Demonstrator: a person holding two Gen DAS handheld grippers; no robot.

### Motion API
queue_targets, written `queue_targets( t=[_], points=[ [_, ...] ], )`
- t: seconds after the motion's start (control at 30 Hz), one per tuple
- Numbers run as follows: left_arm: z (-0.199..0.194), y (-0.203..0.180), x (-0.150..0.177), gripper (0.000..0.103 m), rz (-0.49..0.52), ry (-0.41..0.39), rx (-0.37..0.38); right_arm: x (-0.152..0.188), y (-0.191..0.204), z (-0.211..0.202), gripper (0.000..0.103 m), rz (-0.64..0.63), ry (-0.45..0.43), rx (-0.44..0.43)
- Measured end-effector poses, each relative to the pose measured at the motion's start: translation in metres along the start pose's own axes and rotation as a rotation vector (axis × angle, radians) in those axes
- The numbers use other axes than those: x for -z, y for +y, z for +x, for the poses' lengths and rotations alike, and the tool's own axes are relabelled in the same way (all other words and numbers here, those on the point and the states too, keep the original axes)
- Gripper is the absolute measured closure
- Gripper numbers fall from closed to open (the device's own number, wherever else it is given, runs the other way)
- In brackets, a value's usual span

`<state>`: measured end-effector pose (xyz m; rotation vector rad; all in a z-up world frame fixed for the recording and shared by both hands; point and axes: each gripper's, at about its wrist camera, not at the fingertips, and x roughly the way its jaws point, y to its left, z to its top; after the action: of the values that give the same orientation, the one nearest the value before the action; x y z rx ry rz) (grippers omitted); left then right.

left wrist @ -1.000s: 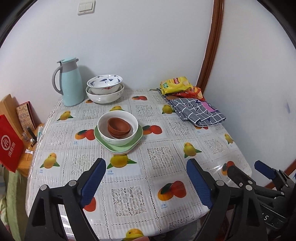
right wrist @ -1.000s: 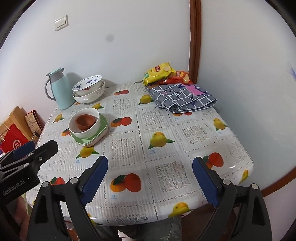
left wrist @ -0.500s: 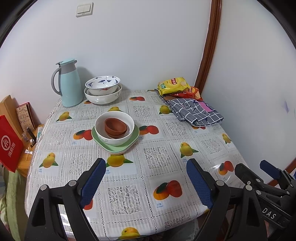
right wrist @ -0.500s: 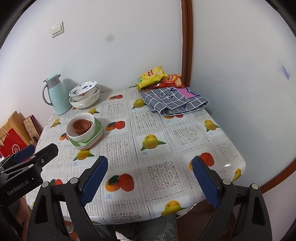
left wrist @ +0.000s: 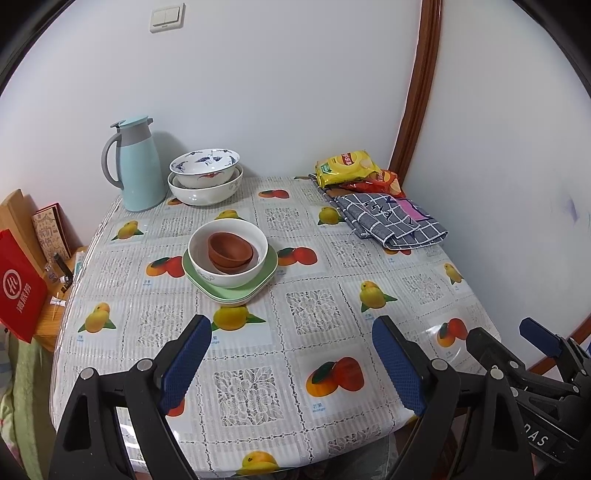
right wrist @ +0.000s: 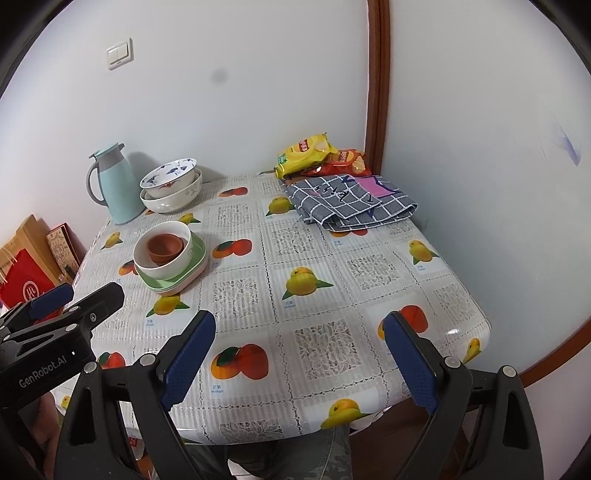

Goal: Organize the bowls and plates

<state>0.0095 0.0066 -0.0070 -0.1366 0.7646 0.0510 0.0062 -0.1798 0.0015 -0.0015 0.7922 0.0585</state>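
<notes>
White walls corner a fruit-print tabletop (left wrist: 332, 391); the bowl stack (left wrist: 229, 254) lies at eleven o'clock, nearer the spread, empty left tool (left wrist: 291, 363).

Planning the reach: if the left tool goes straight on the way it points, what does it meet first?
Probably the bare tablecloth ahead of the open left tool, short of the green plates; depth is unclear.

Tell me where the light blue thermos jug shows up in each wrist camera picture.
Left wrist view: light blue thermos jug stands upper left, against the wall, left of the stacked patterned bowls.
Right wrist view: jug again upper left, nearer the picture's edge.
Shared landmark: the wall light switch above it.
</notes>
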Motion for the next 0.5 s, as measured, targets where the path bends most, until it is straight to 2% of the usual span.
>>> queue_targets(
  t=[0.5],
  points=[
    [0.0015,0.0003,-0.0008,0.014,-0.005,0.005,-0.006,0.0019,0.0013,0.0015,0.011,-0.01,0.002,-0.009]
  ],
)
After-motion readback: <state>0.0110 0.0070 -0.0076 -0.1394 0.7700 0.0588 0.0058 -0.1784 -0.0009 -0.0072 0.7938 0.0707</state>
